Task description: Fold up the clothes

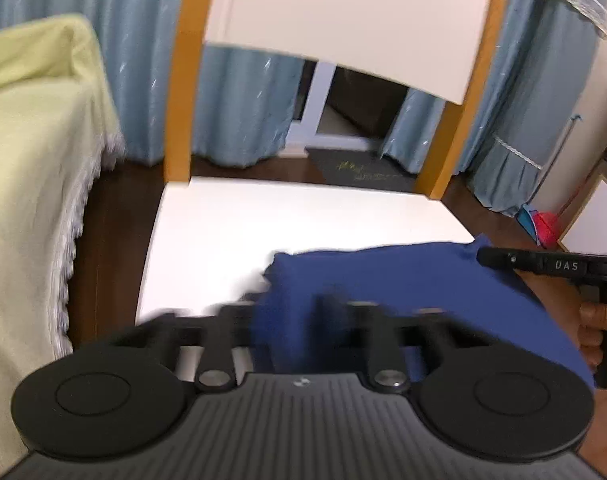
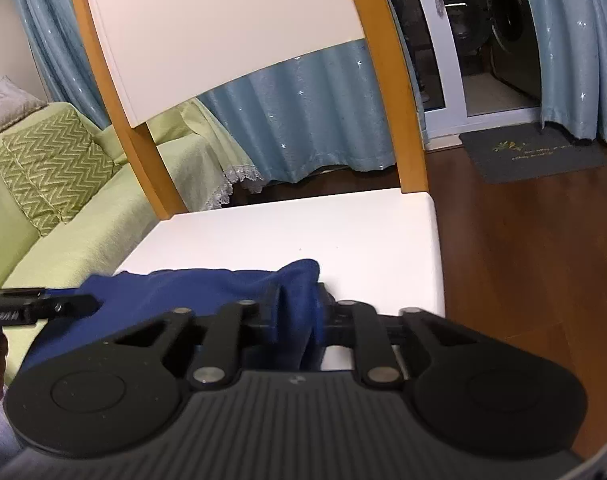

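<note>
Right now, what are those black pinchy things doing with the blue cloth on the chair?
A person holds a pincher tool in each hand to fold clothes. The right gripper is clamped on one bunched end of the blue cloth. The left gripper has the other end between its fingers too, though that view is blurry. The cloth stretches between them over the front of the white chair seat.

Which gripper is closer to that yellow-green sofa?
The left. The left gripper holds the blue cloth at the chair seat's sofa-side edge, with the sofa just beyond. The right gripper holds the cloth's other end, nearer the doormat.
</note>
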Tool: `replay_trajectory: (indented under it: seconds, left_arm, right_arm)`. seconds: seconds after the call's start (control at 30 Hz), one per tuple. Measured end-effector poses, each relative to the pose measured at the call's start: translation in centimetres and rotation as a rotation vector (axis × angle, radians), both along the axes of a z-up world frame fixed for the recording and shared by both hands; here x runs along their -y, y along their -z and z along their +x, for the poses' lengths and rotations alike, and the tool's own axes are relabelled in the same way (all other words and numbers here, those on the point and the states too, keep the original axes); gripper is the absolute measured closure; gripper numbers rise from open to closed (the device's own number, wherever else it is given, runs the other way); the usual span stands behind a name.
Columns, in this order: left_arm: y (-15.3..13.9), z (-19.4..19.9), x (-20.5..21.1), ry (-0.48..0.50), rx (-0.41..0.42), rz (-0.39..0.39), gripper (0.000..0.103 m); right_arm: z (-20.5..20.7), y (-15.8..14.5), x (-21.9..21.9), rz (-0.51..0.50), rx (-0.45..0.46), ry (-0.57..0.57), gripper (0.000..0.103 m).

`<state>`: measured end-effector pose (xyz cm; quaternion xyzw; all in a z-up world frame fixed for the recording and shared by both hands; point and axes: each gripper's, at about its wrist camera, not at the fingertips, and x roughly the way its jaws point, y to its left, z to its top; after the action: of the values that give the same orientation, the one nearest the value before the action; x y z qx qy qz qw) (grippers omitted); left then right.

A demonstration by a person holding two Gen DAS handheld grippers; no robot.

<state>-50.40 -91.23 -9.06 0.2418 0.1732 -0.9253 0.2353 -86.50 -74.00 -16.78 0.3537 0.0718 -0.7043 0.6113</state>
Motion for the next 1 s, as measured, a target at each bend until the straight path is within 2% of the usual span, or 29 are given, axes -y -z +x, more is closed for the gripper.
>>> replay_trajectory:
  seconds: [0.07, 0.13, 0.17, 0.27, 0.4, 0.5, 0.6, 0.7, 0.8, 0.83, 0.87, 0.93, 1.0]
  left_arm:
    - [-0.7, 0.4, -0.5, 0.015, -0.065, -0.046, 0.098]
    - [-1.0, 0.5, -0.5, 0.011, -0.105, -0.071, 0.098]
    - [-0.6, 0.2, -0.1, -0.002, -0.085, -0.069, 0.098]
    - [0.9, -0.7, 1.0, -0.028, -0.029, -0.048, 0.097]
    - [2.6, -1.9, 1.5, -0.032, 0.087, -0.041, 0.08]
    - [1.7, -0.8, 1.4, -0.067, 0.076, -0.049, 0.061]
    - [-0.4, 1.4, 0.0, -0.122, 0.011, -0.068, 0.061]
    - [-1.9, 2.9, -3.3, -0.067, -0.045, -0.07, 0.061]
    - [-1.9, 2.8, -6.0, 0.008, -0.017, -0.097, 0.06]
    - [-1.3, 2.4, -7.2, 0.034, 0.028, -0.121, 0.06]
    - [-0.6, 2.0, -8.3, 0.04, 0.079, -0.15, 0.06]
    - [0.5, 1.5, -9.6, 0.037, 0.11, -0.192, 0.06]
    - [0.8, 1.6, -10.3, 0.024, 0.108, -0.195, 0.06]
  right_arm:
    - [0.7, -1.0, -0.3, -0.028, -0.047, -0.025, 0.096]
    - [0.9, -2.8, -1.4, -0.141, -0.066, -0.023, 0.097]
    - [0.9, -3.4, -1.7, -0.185, -0.068, -0.01, 0.097]
    - [0.8, -3.0, -0.6, -0.167, -0.081, 0.014, 0.097]
    - [-0.6, 1.1, 1.4, 0.006, 0.009, 0.041, 0.092]
    - [-0.4, 0.5, 0.5, -0.019, 0.0, 0.051, 0.087]
    - [0.6, -1.7, -1.2, -0.072, -0.044, 0.05, 0.086]
    - [3.0, -4.1, -3.5, -0.136, -0.028, 0.013, 0.084]
    - [6.3, -5.3, -5.9, -0.163, 0.002, -0.068, 0.082]
    - [7.5, -5.3, -6.9, -0.151, -0.012, -0.09, 0.081]
    - [8.4, -4.9, -7.6, -0.126, -0.04, -0.093, 0.08]
    - [9.9, -4.1, -8.8, -0.078, -0.082, -0.097, 0.08]
    - [10.1, -2.6, -9.5, -0.051, -0.047, -0.086, 0.08]
